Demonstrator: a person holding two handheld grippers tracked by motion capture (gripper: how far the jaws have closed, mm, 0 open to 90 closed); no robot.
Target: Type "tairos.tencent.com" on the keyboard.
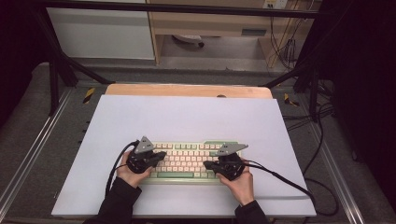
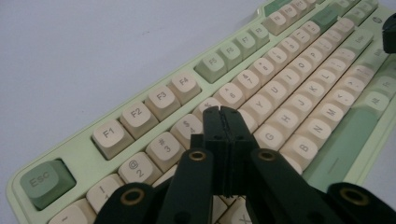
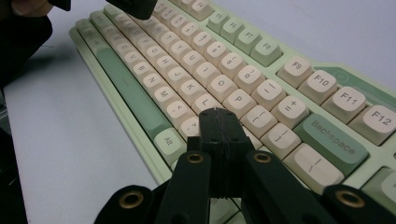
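Observation:
A pale green keyboard with cream and green keys lies on the white table sheet, near its front edge. My left gripper hovers over the keyboard's left half, jaws shut with nothing between them; in the left gripper view its tip sits over the number and letter rows of the keyboard. My right gripper hovers over the right half, shut and empty. In the right gripper view its tip is above the keys near the Alt key of the keyboard.
The white sheet covers a wooden table inside a black frame. Black cables trail from both grippers across the sheet. A white cabinet and wooden furniture stand beyond the far edge.

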